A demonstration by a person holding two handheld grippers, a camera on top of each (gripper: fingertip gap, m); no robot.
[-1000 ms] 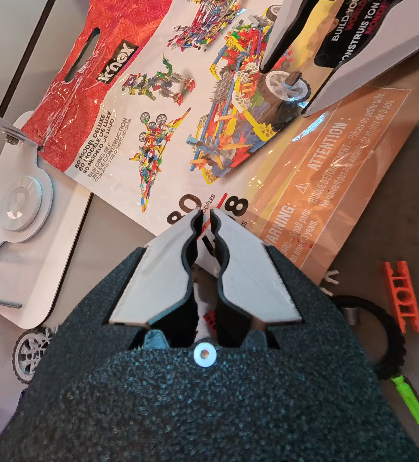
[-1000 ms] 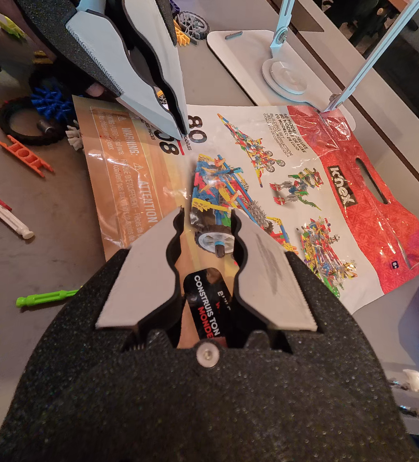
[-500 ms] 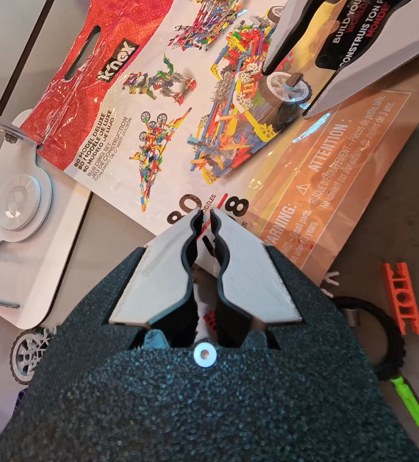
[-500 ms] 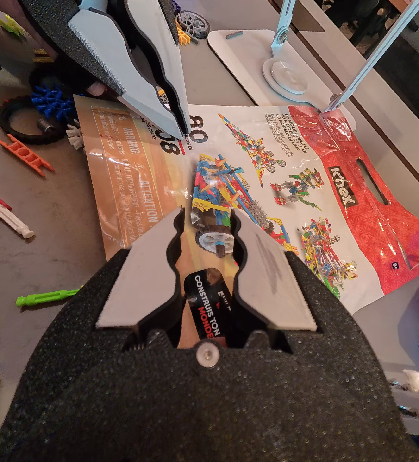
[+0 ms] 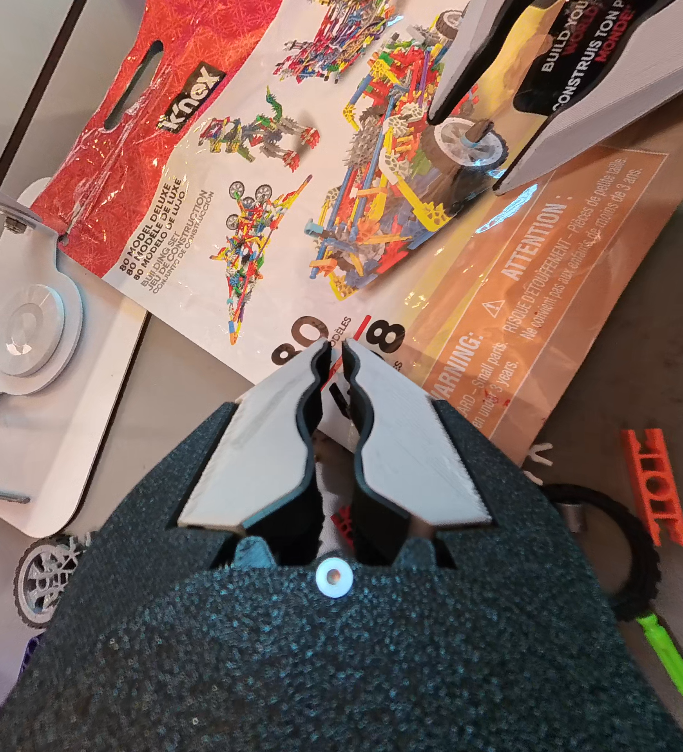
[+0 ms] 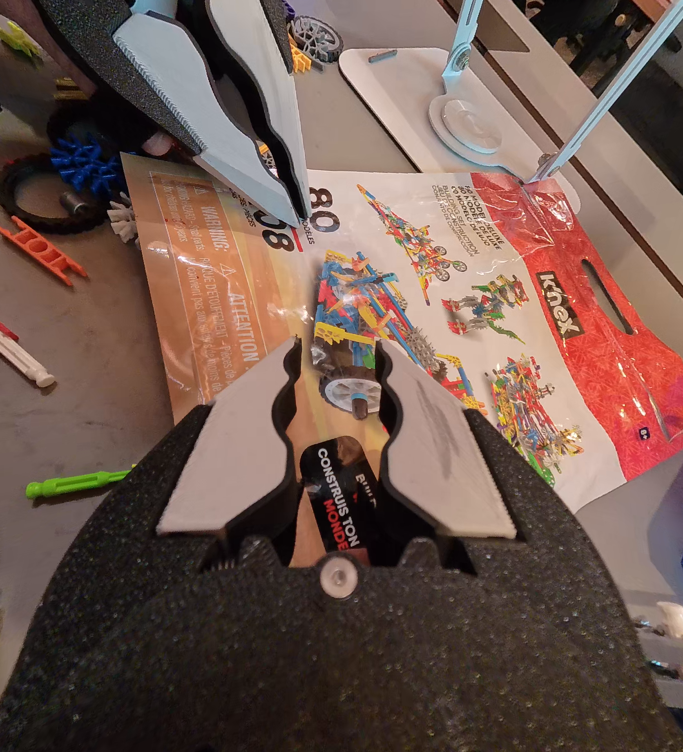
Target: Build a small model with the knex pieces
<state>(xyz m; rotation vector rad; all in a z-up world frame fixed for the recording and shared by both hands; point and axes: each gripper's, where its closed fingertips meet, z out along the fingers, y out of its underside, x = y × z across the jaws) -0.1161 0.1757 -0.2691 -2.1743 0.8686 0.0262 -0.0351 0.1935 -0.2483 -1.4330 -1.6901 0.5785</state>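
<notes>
– What's taking up the most space there?

– The grey table point(image 6: 67, 407), and lying flat on it, a big glossy building-set bag point(image 5: 250, 285) with a red handle end and an orange end. Its red corner is overlapping the white stand base point(image 5: 99, 386), which is sitting right by the table's far edge.

– Any room to move around it?

– Bare table is showing on the near side by the orange end. The side by the left gripper point(image 5: 334, 346) is getting crowded with loose parts.

– And the tongs?

– The left ones are pressed almost together, with just a sliver between them. The tips are sitting on the bag's long edge by the big printed numerals. I can't tell if any film is caught there. The right gripper point(image 6: 337, 346) is hovering spread wide above the printed buggy wheel, apart from the left.

– The small stuff?

– A black tyre point(image 5: 637, 569) is lying just off the orange corner, with an orange ladder-like connector point(image 5: 657, 488) beside it. A grey spoked wheel point(image 5: 42, 578) is next to the stand base, and a green rod point(image 6: 75, 484) is lying on its own.

– Anything changing from a second ago?

– Nothing I can see; both grippers are staying put.
</notes>
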